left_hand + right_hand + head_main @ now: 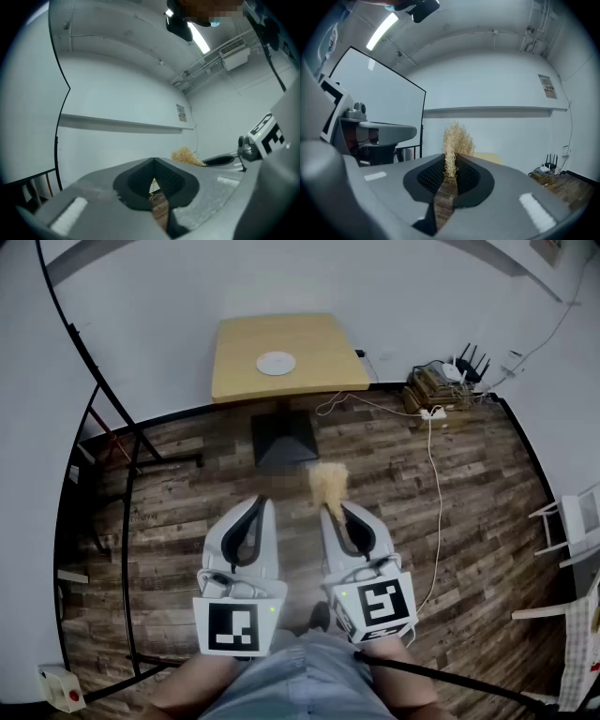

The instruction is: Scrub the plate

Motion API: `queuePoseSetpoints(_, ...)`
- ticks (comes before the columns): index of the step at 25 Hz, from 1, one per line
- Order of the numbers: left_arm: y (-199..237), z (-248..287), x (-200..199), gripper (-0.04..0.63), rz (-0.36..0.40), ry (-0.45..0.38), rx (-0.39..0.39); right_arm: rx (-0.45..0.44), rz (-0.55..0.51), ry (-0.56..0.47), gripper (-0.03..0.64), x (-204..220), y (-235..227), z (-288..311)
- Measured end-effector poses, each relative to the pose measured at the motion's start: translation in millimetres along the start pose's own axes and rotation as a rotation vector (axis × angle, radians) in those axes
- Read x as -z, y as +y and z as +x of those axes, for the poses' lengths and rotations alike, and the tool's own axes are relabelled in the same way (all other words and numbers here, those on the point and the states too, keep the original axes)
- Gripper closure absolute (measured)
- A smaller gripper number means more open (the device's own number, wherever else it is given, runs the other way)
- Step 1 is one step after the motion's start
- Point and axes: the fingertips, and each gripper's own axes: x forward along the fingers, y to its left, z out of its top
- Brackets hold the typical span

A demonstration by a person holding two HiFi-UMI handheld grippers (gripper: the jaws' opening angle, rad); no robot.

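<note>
A white plate [276, 363] lies on a small wooden table [309, 343] against the far wall, well ahead of both grippers. My right gripper [337, 509] is shut on a tuft of straw-coloured scrubbing fibre [328, 482], which sticks out past its tips; in the right gripper view the fibre [454, 140] rises from between the pressed pads. My left gripper [261, 503] is shut with nothing in it. From the left gripper view the fibre [186, 155] and the right gripper [225, 161] show at the right. Both grippers are held level over the floor, side by side.
Wood-plank floor [394, 474] lies between me and the table's black base [282, 437]. A black metal frame [127, 456] stands at the left. A white cable [436, 484] runs across the floor to a router and boxes [441, 381]. White chairs [572, 531] stand at the right.
</note>
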Motion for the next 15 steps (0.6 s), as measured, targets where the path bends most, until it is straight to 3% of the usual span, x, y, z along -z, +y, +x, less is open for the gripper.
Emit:
queuePoseSetpoints(5,-14.2,12.3,-1.0,0.575,0.011,-0.016,0.001,-0.001,0.011,-0.003,0.574,3.4,-16.8,-3.6)
queuePoseSetpoints(15,-63.5,34.4,6.8,0.575,0.021,0.028,0.021,-0.029,0.058,-0.012,0.572,14.8,-55.3,-25.1)
